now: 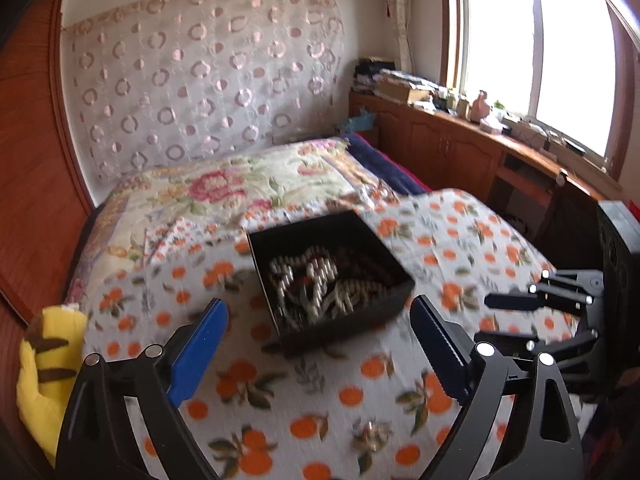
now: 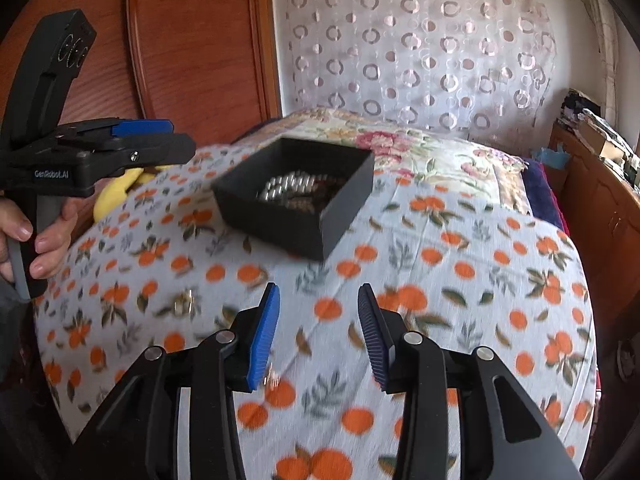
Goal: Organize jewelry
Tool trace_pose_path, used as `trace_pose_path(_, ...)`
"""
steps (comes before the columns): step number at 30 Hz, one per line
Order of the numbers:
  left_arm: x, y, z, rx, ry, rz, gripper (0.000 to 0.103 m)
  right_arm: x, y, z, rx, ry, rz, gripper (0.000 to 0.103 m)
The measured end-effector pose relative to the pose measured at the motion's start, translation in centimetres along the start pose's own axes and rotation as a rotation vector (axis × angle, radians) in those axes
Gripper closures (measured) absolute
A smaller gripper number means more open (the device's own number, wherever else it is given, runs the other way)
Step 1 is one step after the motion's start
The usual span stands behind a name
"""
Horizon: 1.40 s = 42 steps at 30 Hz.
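Observation:
A black open box (image 1: 332,280) full of silver and dark bead jewelry (image 1: 316,284) sits on the orange-print bed cover; it also shows in the right wrist view (image 2: 296,196). My left gripper (image 1: 320,320) is open and empty just in front of the box; from the right wrist view it (image 2: 176,136) hovers left of the box. My right gripper (image 2: 318,308) is open and empty over the cover; from the left view it (image 1: 486,316) is right of the box. A small gold piece (image 1: 370,436) lies loose on the cover, also seen in the right wrist view (image 2: 185,301). Another small piece (image 2: 273,380) lies by my right gripper's left finger.
A yellow plush toy (image 1: 44,380) lies at the bed's left edge by the wooden headboard (image 1: 36,184). A floral quilt (image 1: 240,188) covers the far end of the bed. A wooden cabinet (image 1: 460,144) with clutter runs under the window at right.

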<state>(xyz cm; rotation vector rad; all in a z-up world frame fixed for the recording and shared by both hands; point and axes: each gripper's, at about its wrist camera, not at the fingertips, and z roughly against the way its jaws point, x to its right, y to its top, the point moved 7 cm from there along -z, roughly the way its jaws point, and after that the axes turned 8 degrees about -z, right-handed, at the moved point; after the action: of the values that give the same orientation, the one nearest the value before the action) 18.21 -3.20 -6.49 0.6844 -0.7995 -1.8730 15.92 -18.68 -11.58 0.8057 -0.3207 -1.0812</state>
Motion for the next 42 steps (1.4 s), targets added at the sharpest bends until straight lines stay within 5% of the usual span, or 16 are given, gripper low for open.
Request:
trace_pose_path(14, 1.9, -8.4, -3.1, -0.185, -0.046, -0.015, 0.014, -2.6, -4.1, -1.7, -0.131, 0.038, 0.087, 0.06)
trace_pose_path(15, 2.0, -8.7, -3.2, -0.194, -0.042, -0.019, 0.014, -2.8, -4.2, -1.8, -0.137, 0.038, 0.095, 0.066)
trace_pose_path(20, 2.3, -9.8, -3.8, -0.225, -0.037, -0.033, 0.012, -3.0, -4.6, -2.0, -0.141, 0.027, 0.111, 0.082)
trace_pose_path(42, 3.0, -10.7, -3.2, -0.238, -0.054, -0.075, 0.008, -2.9, -4.6, -2.0, -0.138, 0.02, 0.112, 0.084)
